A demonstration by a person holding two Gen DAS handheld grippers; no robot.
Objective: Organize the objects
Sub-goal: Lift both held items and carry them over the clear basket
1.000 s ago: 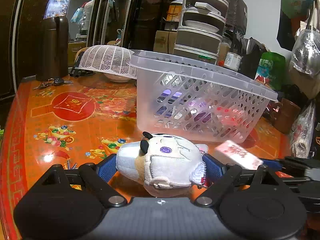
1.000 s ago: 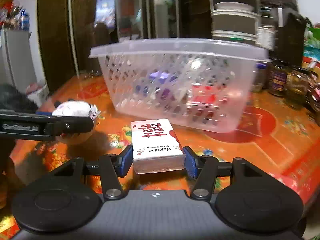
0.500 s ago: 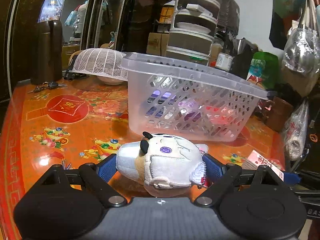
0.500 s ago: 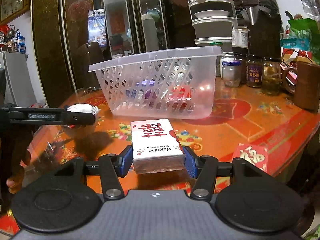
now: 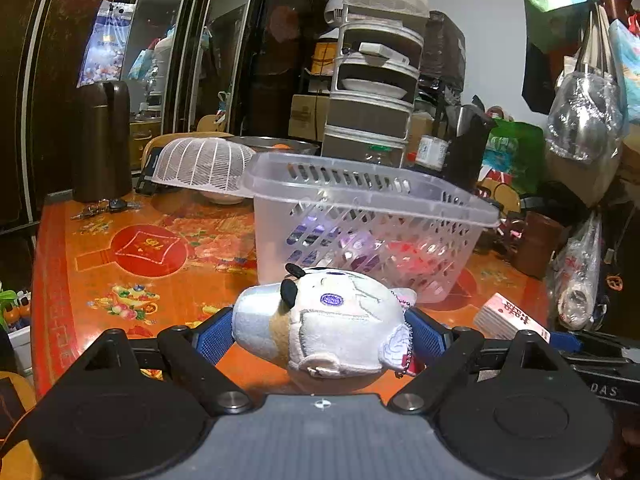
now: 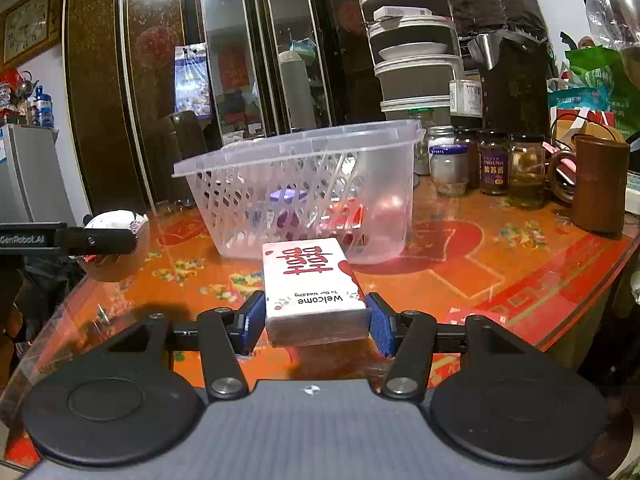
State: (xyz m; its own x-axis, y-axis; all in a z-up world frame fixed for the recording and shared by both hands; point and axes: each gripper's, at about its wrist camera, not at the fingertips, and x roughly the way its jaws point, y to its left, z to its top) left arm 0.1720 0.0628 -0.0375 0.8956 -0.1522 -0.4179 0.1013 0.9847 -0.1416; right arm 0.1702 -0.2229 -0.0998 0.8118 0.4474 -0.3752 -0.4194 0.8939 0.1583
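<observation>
Basket (image 5: pixel 360 216) mid-surface now nearer and seen more from above, plush toy (image 5: pixel 324 328) pinched in left gripper (image 5: pixel 320 332) jaws, tissue pack (image 6: pixel 314 292) pinched in right gripper (image 6: pixel 316 316), both raised off near edge, likely drop-in next.

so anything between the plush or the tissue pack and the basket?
Nothing visible. Plush and tissue pack are each held just short of the basket, whose top is open; only bare table lies between.
</observation>
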